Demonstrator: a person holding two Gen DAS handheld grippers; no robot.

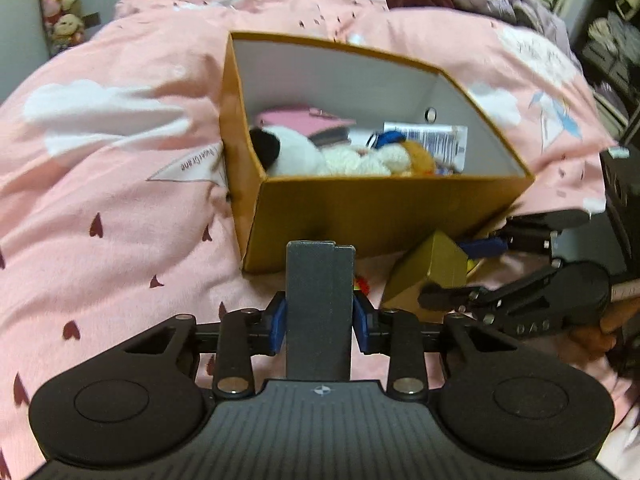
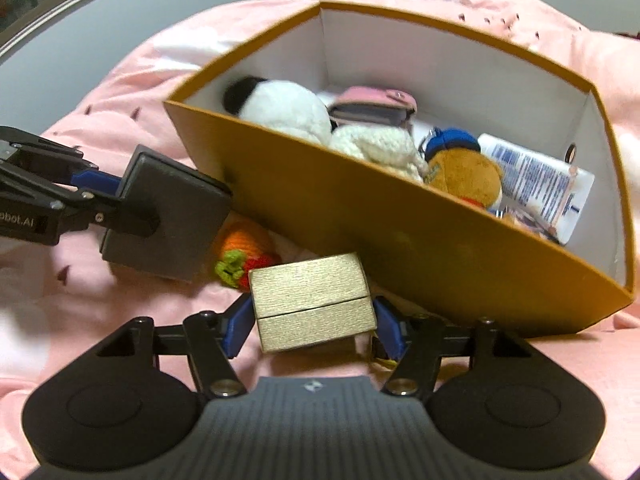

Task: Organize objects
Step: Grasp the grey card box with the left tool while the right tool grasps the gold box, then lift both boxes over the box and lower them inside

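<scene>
On a bed with a pink cover (image 1: 120, 184) stands an open orange box (image 1: 360, 208), white inside, and both grippers are just in front of its near wall. The left gripper (image 1: 320, 320) pinches a flat dark grey box (image 1: 320, 308) between its blue pads (image 1: 279, 326); the pads press on both sides of it, and it stands upright between them. In the right wrist view the same grey box (image 2: 168, 216) is seen from the side, held at the left of the picture, close to the corner of the orange box (image 2: 400, 232). The right gripper (image 2: 316, 320) has a small gold box (image 2: 312, 300) between its blue pads (image 2: 240, 324); both pads lie against the sides of the gold box, so it is gripped. The gold box is just beside the near wall of the orange box, low over the cover. Between the two held boxes a small knitted orange toy (image 2: 244, 252) with a green top lies on the cover. Inside the orange box there are a white and black plush toy (image 2: 280, 108), a cream knitted toy (image 2: 380, 144), a pink wallet (image 2: 376, 108), a brown plush toy with a blue cap (image 2: 464, 168) and a white tube with blue print (image 2: 536, 184).
</scene>
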